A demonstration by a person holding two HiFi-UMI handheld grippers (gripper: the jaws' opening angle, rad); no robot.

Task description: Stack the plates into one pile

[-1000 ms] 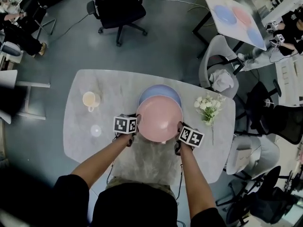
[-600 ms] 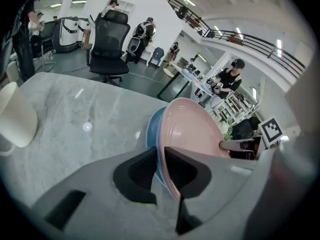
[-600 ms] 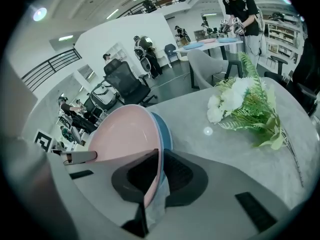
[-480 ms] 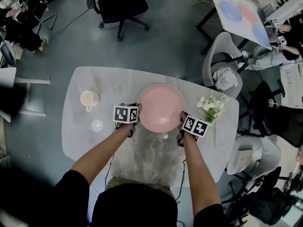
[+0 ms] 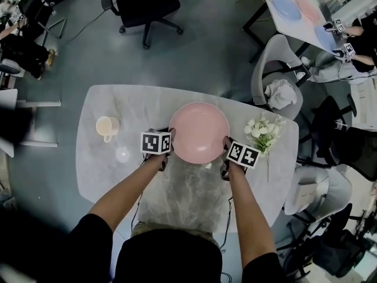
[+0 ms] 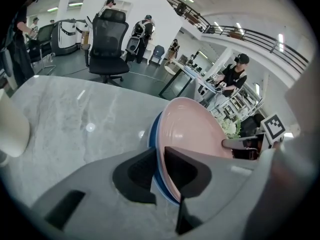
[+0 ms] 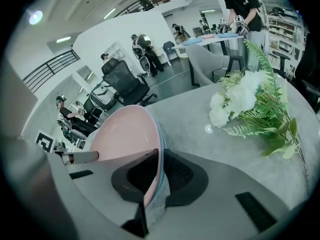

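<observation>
Your right gripper (image 7: 161,155) pinching the pink plate (image 7: 122,134) at its rim, white flowers (image 7: 245,101) near on your grey table (image 7: 195,116)

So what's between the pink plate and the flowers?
Nothing: just a bare strip of table between the pink plate and the flowers, clearest in the right gripper view.

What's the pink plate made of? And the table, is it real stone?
The pink plate looks like smooth plastic or glazed ceramic: it has an even colour, a soft sheen and a thin rim. I can't tell which. The table has a grey, veined top like marble, with small light reflections, so it may be polished stone or a stone-look laminate.
</observation>
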